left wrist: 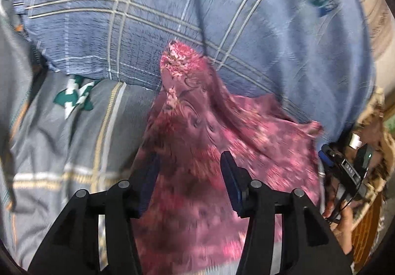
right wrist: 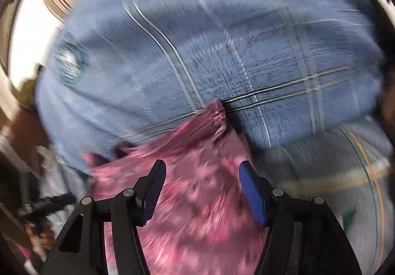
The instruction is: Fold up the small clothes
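Observation:
A small pink and maroon patterned garment point(left wrist: 197, 131) lies on a bed, its narrow end pointing away against a blue checked pillow point(left wrist: 172, 15). My left gripper point(left wrist: 190, 163) is open, its fingers apart above the garment's near part. In the right wrist view the same garment point(right wrist: 197, 151) lies under my right gripper point(right wrist: 201, 176), which is also open, with blue pads spread over the cloth. Both views are blurred by motion. Neither gripper holds the cloth.
A grey checked bedsheet point(left wrist: 61, 139) with green motifs covers the bed at left. The blue pillow point(right wrist: 222, 40) fills the far side. The other gripper and hand point(left wrist: 350, 171) show at the right edge of the left wrist view.

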Available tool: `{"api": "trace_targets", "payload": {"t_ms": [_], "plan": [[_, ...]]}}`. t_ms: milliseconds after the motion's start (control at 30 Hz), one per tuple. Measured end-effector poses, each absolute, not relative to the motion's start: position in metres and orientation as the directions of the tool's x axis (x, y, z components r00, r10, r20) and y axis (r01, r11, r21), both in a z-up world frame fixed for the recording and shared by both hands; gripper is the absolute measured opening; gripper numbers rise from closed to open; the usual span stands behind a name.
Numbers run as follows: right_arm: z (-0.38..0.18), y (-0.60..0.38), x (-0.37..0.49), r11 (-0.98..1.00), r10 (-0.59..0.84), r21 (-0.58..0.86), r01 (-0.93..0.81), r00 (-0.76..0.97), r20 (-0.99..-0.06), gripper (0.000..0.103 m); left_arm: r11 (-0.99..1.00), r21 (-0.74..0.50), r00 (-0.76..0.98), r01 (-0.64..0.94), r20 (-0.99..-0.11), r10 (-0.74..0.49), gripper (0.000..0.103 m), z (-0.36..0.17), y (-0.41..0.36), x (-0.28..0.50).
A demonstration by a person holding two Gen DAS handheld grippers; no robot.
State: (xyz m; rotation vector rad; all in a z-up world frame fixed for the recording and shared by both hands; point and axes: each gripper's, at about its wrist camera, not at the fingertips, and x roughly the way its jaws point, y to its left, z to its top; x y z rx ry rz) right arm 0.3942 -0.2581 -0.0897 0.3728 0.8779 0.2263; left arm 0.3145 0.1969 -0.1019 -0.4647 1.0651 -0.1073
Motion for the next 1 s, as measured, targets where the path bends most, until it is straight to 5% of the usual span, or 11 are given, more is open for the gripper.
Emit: {"api": "trace_targets", "payload": {"t_ms": [100, 133, 167, 200, 300, 433, 533, 633, 700, 867, 1000], "plan": [[-0.103, -0.254, 0.416, 0.939, 0.280, 0.344, -0.014, 0.611, -0.740, 0.064, 0.920, -0.367, 0.460, -0.138, -0.846, -0.269, 0.049, -0.119, 0.188, 0.335], [-0.104, -0.253, 0.421, 0.938, 0.285, 0.345, -0.021, 0.612, -0.737, 0.055, 0.924, -0.356, 0.459, -0.141, -0.850, -0.258, 0.049, -0.122, 0.187, 0.339], [-0.103, -0.254, 0.425, 0.927, 0.321, 0.371, -0.049, 0.613, -0.722, 0.039, 0.928, -0.341, 0.469, -0.151, -0.851, -0.237, 0.049, -0.124, 0.188, 0.344], [-0.101, -0.256, 0.426, 0.919, 0.342, 0.390, -0.060, 0.613, -0.712, 0.005, 0.929, -0.328, 0.487, -0.173, -0.848, -0.209, 0.049, -0.125, 0.191, 0.350], [-0.099, -0.284, 0.423, 0.886, 0.338, 0.463, 0.008, 0.674, -0.657, 0.006, 0.900, -0.345, 0.483, -0.268, -0.856, -0.184, 0.048, -0.141, 0.207, 0.367], [-0.134, -0.303, 0.429, 0.882, 0.305, 0.454, 0.124, 0.583, -0.753, 0.008, 0.892, -0.288, 0.437, -0.348, -0.892, -0.118, 0.046, -0.158, 0.214, 0.380], [-0.130, -0.304, 0.415, 0.887, 0.260, 0.432, 0.164, 0.595, -0.760, 0.019, 0.872, -0.348, 0.443, -0.344, -0.879, -0.176, 0.046, -0.153, 0.221, 0.372], [-0.102, -0.298, 0.386, 0.887, 0.257, 0.448, 0.109, 0.688, -0.678, 0.019, 0.860, -0.424, 0.487, -0.284, -0.836, -0.252, 0.046, -0.135, 0.225, 0.348], [-0.088, -0.277, 0.372, 0.862, 0.382, 0.506, -0.037, 0.703, -0.600, 0.019, 0.854, -0.468, 0.527, -0.228, -0.797, -0.296, 0.046, -0.123, 0.220, 0.331], [-0.120, -0.242, 0.376, 0.850, 0.447, 0.525, -0.048, 0.595, -0.668, 0.019, 0.896, -0.407, 0.494, -0.180, -0.825, -0.276, 0.046, -0.136, 0.197, 0.323], [-0.156, -0.248, 0.375, 0.859, 0.393, 0.508, 0.058, 0.561, -0.729, 0.000, 0.899, -0.388, 0.507, -0.201, -0.827, -0.243, 0.046, -0.155, 0.201, 0.321]]}}
